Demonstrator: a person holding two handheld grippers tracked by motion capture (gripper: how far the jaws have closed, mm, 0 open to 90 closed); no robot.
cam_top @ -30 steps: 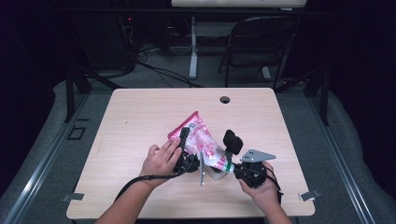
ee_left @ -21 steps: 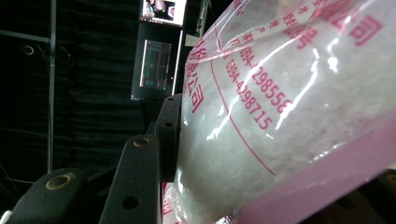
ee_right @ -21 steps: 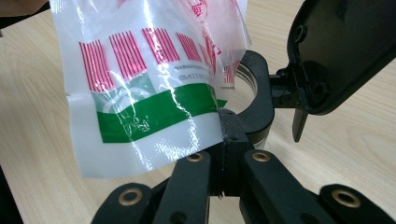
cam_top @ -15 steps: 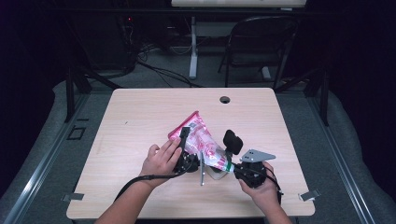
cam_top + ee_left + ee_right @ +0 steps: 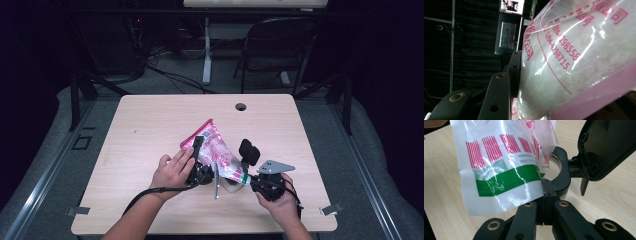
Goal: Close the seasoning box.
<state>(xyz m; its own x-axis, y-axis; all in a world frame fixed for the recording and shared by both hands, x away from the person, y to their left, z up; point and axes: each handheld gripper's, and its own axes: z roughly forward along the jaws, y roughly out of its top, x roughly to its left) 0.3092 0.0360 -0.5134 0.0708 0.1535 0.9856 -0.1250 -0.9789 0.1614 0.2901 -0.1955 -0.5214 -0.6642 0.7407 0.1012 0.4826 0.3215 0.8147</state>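
i am holding a pink and clear plastic bag [image 5: 216, 149] between my 2 grippers, low over the middle of the counter [image 5: 150, 125]. the left gripper [image 5: 199, 159] is clamping on the fat middle part of the bag; in the left gripper view the bag [image 5: 574, 62], with white grainy filling, is pressing against one black finger [image 5: 515, 72]. the right gripper [image 5: 248, 178] has its fingers pinched together on the thin printed edge at the near end; in the right gripper view the green and white edge [image 5: 506, 182] is going into the closed fingers [image 5: 545, 191]. the long axis of the bag is running from the near right, at my right gripper, up to the far left, where the pink corner is pointing away from me. a glass jar [image 5: 556, 162] is lying just behind the right fingers, under the bag. i think the next move is turning on this: the right hand is nearer to the bag's low end, the left is nearer to its body.
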